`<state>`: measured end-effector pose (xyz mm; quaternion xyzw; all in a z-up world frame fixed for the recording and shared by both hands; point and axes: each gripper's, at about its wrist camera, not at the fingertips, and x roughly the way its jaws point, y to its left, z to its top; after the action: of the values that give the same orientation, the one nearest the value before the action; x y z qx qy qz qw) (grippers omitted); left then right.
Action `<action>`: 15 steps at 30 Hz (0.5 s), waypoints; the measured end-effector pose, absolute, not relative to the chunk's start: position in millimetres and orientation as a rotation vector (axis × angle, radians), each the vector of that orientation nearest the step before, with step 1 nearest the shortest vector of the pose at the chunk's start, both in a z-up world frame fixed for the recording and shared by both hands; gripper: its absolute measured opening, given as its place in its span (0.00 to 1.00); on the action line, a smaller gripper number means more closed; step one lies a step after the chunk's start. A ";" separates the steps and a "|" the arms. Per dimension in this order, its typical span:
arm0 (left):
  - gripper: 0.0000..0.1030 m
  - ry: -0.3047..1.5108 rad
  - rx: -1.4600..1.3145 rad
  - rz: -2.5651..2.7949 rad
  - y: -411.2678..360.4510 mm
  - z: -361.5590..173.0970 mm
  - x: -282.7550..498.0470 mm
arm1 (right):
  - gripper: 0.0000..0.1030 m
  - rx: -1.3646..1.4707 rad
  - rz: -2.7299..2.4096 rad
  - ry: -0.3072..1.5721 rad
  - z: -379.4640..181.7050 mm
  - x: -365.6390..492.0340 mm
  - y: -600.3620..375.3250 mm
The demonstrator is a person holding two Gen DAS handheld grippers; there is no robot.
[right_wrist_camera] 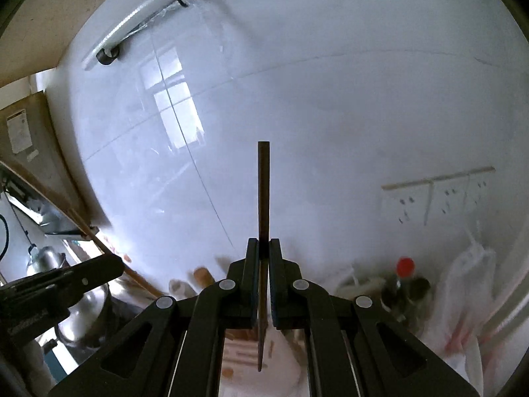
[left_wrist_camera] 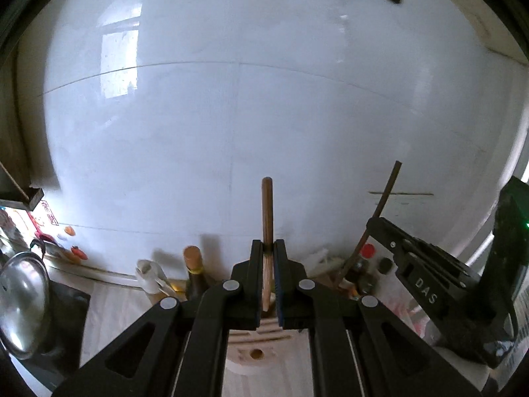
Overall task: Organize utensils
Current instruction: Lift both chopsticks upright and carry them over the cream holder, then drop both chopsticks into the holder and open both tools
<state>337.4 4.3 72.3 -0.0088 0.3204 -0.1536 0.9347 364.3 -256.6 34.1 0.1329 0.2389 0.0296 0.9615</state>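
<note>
In the left wrist view my left gripper (left_wrist_camera: pixel 268 248) is shut on a round brown wooden stick (left_wrist_camera: pixel 267 208) that stands upright between the pads. Under it lies a pale wooden utensil holder (left_wrist_camera: pixel 251 350) with slots and a hole. My right gripper (left_wrist_camera: pixel 370 228) shows at the right, holding a thin dark chopstick (left_wrist_camera: pixel 385 201). In the right wrist view my right gripper (right_wrist_camera: pixel 264 244) is shut on that dark chopstick (right_wrist_camera: pixel 263 192), which points up past the pads and down over a blurred pale holder (right_wrist_camera: pixel 241 354). The left gripper (right_wrist_camera: pixel 114 266) reaches in from the left.
A white tiled wall (left_wrist_camera: pixel 264 115) fills the background. A steel pot lid (left_wrist_camera: pixel 23 301) and a corked bottle (left_wrist_camera: pixel 193 264) stand at the left. A red-capped bottle (right_wrist_camera: pixel 405 266), a plastic bag (right_wrist_camera: pixel 469 281) and wall sockets (right_wrist_camera: pixel 436 195) are at the right.
</note>
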 end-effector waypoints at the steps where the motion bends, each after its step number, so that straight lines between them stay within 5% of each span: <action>1: 0.03 0.661 -0.014 -0.304 6.3 69.4 343.9 | 0.05 0.269 0.064 0.481 34.4 372.4 -253.5; 15: 0.04 0.850 -0.037 -0.240 25.8 -8.8 413.2 | 0.05 0.209 0.081 0.558 -25.2 452.9 -218.5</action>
<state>413.2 25.8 -8.8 -0.0181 0.4113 -0.1162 0.9039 452.9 -218.5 -25.2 0.1029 0.2750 0.0397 0.9551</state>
